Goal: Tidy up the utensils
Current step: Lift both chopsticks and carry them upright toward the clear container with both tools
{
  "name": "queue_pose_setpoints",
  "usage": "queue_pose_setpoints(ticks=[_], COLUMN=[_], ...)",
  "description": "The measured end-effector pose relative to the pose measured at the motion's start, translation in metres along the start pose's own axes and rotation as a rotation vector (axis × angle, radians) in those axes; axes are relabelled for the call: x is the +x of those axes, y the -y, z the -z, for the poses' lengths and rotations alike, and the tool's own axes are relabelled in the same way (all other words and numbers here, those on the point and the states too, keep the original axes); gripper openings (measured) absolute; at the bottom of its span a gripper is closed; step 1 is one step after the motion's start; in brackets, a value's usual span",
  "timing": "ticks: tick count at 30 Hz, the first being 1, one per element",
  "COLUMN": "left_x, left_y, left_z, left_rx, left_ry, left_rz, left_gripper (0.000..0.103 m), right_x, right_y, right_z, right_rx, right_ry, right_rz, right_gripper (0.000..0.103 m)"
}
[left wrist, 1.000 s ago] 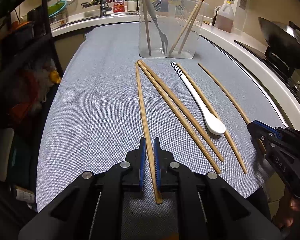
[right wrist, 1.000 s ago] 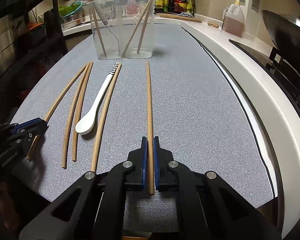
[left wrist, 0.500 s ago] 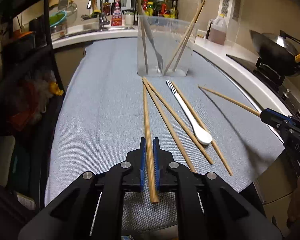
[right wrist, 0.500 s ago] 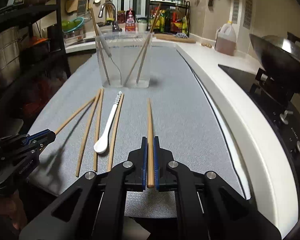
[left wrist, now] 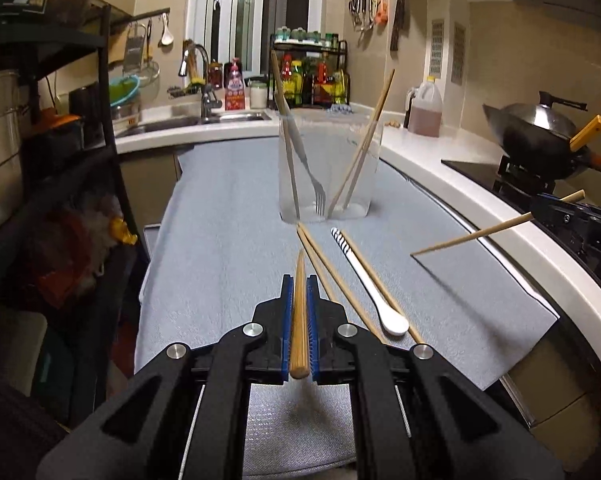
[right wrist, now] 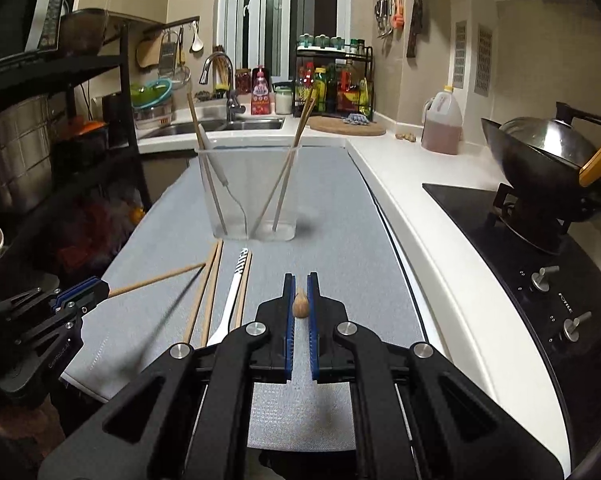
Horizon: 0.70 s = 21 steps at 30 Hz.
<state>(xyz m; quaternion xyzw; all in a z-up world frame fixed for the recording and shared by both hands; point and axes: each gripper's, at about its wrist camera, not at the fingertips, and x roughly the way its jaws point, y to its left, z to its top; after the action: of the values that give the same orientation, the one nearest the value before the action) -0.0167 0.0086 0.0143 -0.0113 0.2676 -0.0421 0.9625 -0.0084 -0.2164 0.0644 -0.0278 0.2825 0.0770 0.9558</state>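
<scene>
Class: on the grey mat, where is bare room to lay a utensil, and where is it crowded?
Bare: the grey mat left of the loose chopsticks, and the strip between white spoon and white counter. Crowded: in front of the clear holder.

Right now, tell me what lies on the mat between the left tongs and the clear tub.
In the left wrist view, between the left tongs and the clear tub lie loose chopsticks and a white spoon.

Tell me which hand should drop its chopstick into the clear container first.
Probably the left. The left gripper holds its chopstick aimed almost straight at the container, while the right gripper's chopstick points past the container's right side.
</scene>
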Motion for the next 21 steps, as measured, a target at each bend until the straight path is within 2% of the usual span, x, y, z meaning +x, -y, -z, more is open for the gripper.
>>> queue_pose_setpoints(ticks=[9, 17, 21], left_x=[-0.01, -0.011, -0.005], left_y=[-0.01, -0.02, -0.029], left_z=[-0.02, -0.075, -0.104], left_rx=[-0.029, -0.046, -0.078], left_ry=[0.061, 0.09, 0.052], left_rz=[0.02, 0.033, 0.064], left_gripper=[0.007, 0.007, 0.006], right_x=[-0.005, 0.0, 0.005], right_y=[0.014, 0.021, 0.023], right_z=[-0.015, -0.045, -0.061], right_rx=[0.036, 0.053, 0.06], right_ry=[0.043, 0.071, 0.071], right_rz=[-0.048, -0.101, -0.131], right_gripper=[0.006, 0.006, 0.006])
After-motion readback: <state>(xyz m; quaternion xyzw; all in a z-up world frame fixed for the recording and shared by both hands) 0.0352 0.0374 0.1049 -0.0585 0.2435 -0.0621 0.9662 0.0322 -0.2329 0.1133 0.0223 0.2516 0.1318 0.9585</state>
